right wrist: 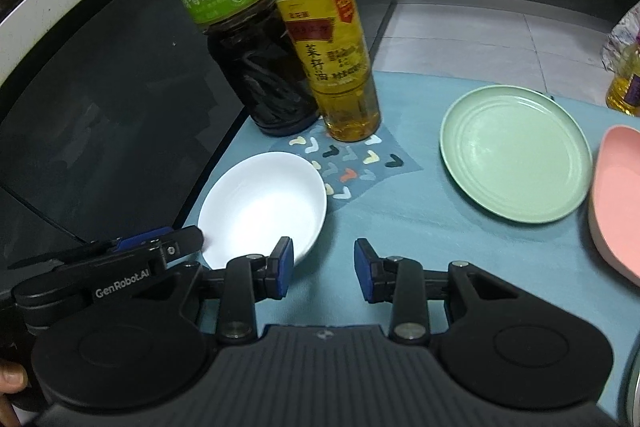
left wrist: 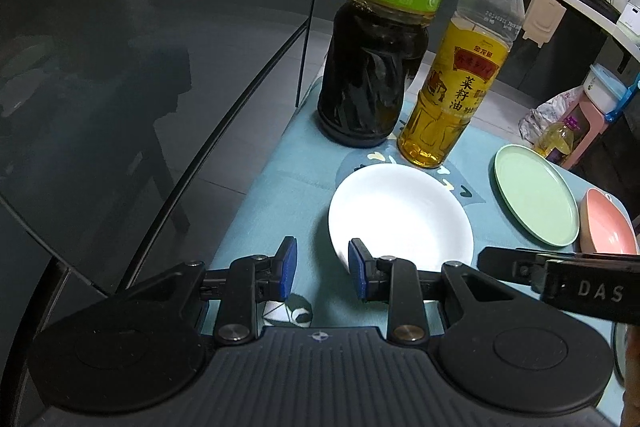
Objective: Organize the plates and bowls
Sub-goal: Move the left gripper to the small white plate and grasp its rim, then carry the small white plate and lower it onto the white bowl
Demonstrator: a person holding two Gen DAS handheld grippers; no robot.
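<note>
Left tongs [left wrist: 322, 269] and right tongs [right wrist: 323, 269] both gaped empty at the white bowl's [left wrist: 400, 215] near rim. Green plate [right wrist: 516, 155] sat right of the bowl.

The left gripper [left wrist: 322, 269] points steeply downward, its blue-padded jaws parted with nothing pinched between them. The right gripper [right wrist: 324, 269], just beside it and tilted down likewise, also holds its jaws apart and empty. A fingertip [right wrist: 12, 379] shows behind the left gripper's body.
</note>
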